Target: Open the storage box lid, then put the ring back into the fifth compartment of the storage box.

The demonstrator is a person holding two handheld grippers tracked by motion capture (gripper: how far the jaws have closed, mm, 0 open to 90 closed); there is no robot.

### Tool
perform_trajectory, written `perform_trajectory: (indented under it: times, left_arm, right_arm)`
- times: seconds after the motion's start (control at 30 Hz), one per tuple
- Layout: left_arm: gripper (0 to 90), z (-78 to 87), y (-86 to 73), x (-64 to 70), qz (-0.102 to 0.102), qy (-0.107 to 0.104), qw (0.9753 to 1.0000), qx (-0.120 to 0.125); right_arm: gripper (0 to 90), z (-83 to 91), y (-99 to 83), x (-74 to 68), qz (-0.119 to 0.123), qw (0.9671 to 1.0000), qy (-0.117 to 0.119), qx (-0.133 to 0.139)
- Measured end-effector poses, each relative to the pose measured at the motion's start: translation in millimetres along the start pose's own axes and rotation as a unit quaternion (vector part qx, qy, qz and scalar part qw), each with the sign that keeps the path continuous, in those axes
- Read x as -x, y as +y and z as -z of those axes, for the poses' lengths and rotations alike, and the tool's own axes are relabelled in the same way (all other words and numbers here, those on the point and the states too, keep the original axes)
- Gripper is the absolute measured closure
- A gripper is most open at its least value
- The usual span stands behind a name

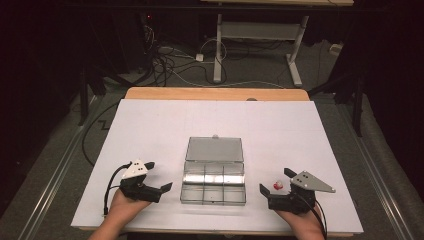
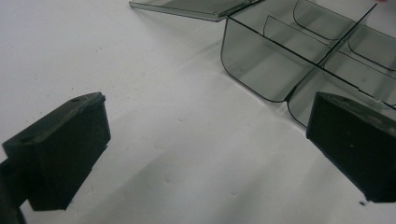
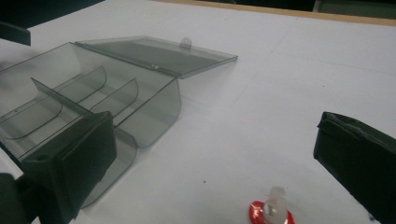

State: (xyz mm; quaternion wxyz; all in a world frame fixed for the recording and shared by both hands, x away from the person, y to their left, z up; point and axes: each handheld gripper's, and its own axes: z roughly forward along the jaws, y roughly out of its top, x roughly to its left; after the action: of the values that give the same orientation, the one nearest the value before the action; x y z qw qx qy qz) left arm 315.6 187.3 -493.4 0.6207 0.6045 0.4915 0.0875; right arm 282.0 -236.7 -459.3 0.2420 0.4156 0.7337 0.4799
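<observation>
I see the white table top [image 1: 165, 120] carrying one clear compartment box [image 1: 213, 182] in the middle near my edge, its lid [image 1: 215, 149] lying flat open behind it and the six compartments apparently bare. My left gripper [image 1: 158, 179] rests on the table to the box's left, jaws spread wide with nothing between them; in the left gripper view the box's near corner [image 2: 261, 70] sits just ahead of the right-hand jaw. My right gripper [image 1: 274, 181] sits to the box's right, also spread wide and empty. The smallest thing is the red-based piece with a clear top [image 1: 278, 185], standing upright on the table just between the right gripper's jaws and near the box's right wall.

My judgement: the step is picking up that piece. I would keep the jaws level, centre them on it, close gently low on its base so it doesn't tip, and keep the left gripper ready to steady the box.
</observation>
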Motion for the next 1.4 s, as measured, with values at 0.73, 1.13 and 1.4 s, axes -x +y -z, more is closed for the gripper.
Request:
perform_trajectory:
  times: [0.73,1.13,1.4]
  left_arm:
    - [0.0,2.1,0.8,-0.8,0.006,-0.007,0.9999,0.006]
    - [0.0,1.7,-0.8,0.9,-0.003,-0.009,0.9999,0.003]
    - [0.0,1.7,-1.1,1.0,-0.005,-0.010,0.9999,0.002]
  right_arm:
    - [16.3,20.5,-4.2,28.8,-0.010,0.9995,-0.029,0.003]
    - [40.0,21.9,-8.1,37.9,-0.018,0.9993,-0.026,-0.018]
    - [59.9,17.5,-9.5,34.6,-0.010,0.9988,-0.024,-0.043]
